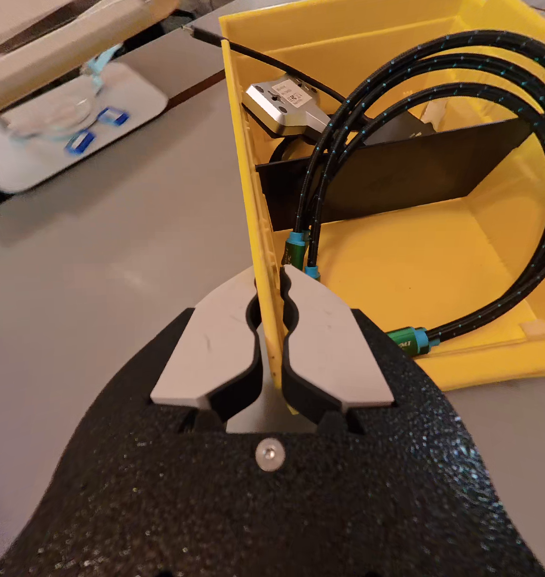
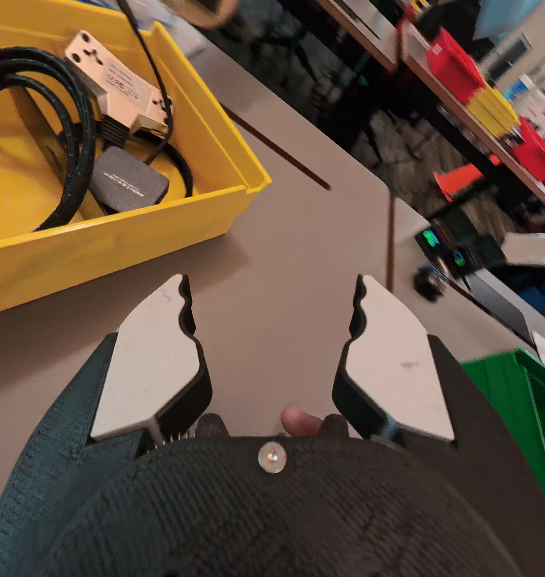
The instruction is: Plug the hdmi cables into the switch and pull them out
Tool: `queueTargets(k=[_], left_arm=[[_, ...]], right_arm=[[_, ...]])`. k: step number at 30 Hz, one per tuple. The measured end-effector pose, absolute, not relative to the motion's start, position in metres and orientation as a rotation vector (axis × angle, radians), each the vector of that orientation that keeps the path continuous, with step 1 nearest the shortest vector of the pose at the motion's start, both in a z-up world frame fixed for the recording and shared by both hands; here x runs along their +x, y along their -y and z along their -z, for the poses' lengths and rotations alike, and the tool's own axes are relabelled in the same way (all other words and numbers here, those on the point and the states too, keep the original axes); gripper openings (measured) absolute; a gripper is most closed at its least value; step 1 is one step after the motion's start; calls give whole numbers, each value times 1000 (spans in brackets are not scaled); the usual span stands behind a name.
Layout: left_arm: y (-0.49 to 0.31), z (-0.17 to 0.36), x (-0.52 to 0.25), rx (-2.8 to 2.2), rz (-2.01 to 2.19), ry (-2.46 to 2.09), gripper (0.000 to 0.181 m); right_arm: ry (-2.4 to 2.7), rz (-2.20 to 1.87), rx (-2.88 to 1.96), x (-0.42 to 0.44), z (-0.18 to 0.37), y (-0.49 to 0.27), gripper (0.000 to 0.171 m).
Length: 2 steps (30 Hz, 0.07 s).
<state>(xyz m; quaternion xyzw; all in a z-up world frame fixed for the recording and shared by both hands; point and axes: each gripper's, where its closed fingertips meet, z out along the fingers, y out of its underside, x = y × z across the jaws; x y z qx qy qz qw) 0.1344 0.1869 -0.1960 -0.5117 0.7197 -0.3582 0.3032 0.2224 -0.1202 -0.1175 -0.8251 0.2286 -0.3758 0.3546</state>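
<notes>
A yellow bin (image 1: 405,265) stands on the grey table. In it lie coiled black braided HDMI cables (image 1: 452,78) with green plugs (image 1: 408,340), and a silver switch (image 1: 283,106) behind a black divider (image 1: 389,175). My left gripper (image 1: 269,276) is shut on the bin's left wall, with one finger inside and one outside. My right gripper (image 2: 272,281) is open and empty over the bare table, to the right of the bin (image 2: 108,246). The right wrist view also shows the switch (image 2: 108,81), the cables (image 2: 77,125) and a dark grey flat device (image 2: 127,182) in the bin.
A thin black cable (image 1: 265,56) runs out over the bin's far rim. A white tray (image 1: 133,103) with a glass bowl and blue pieces sits at the far left. A green bin (image 2: 514,406) stands at my right. The table edge (image 2: 389,203), shelves and an orange cone (image 2: 458,181) lie beyond.
</notes>
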Motion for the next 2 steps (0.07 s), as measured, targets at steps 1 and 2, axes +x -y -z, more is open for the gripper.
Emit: queueTargets(k=[1,2], left_arm=[[-203,196,117,-1386,957,-1878,7],[-219,196,100,-1422,968,-1841,7]], right_arm=[[-515,928,-2149,211,117,99,99],[-424,876,-2161,197,117,75,99]])
